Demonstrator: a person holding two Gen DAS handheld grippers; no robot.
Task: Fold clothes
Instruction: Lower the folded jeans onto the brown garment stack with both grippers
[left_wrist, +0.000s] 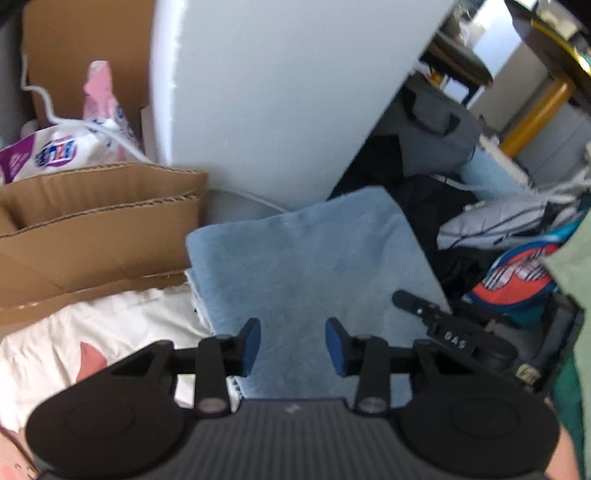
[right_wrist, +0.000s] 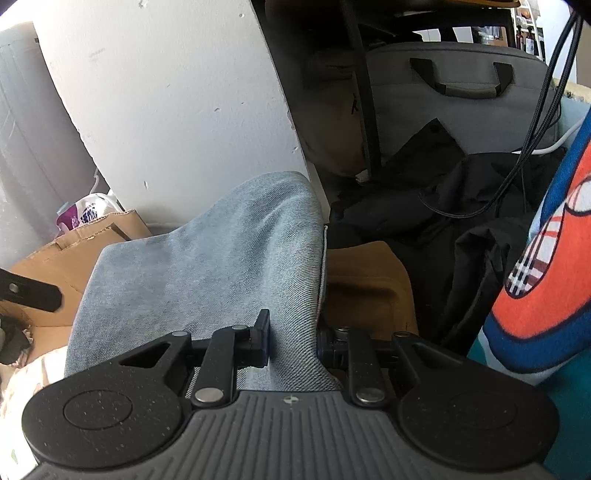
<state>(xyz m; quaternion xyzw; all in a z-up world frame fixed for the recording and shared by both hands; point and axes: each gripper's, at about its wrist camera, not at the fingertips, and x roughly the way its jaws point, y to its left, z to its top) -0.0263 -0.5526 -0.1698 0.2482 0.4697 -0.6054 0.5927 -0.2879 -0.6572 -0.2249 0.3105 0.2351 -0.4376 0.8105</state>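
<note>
The left gripper (left_wrist: 293, 345) has its two blue pads (left_wrist: 251, 343) apart, with nothing between them. It hangs just above a folded piece of light blue denim (left_wrist: 314, 266). No pad touches the cloth here.

The right gripper (right_wrist: 293, 343) is closed on the same denim (right_wrist: 207, 266). A fold of the blue cloth sits pinched between its two fingers (right_wrist: 263, 334), and the cloth rises up in a hump past them. In the left wrist view, the tip of the right gripper (left_wrist: 421, 306) shows at the right edge of the denim.

The denim lies on top of a pile of things (it is a messy spot). Under its left side is a white cloth with pink marks (left_wrist: 74, 347). To the left stands an open cardboard box (left_wrist: 99, 229), and behind that a white and purple plastic bag (left_wrist: 55, 147). A white wall corner (left_wrist: 280, 96) stands right behind the denim. To the right lie black clothes (right_wrist: 443, 206) and a grey bag with black handles (right_wrist: 461, 70). A bright cloth in orange, blue and white (right_wrist: 546, 280) hangs at the far right. A brown thing (right_wrist: 365, 280) sits just beside the denim's right edge.
</note>
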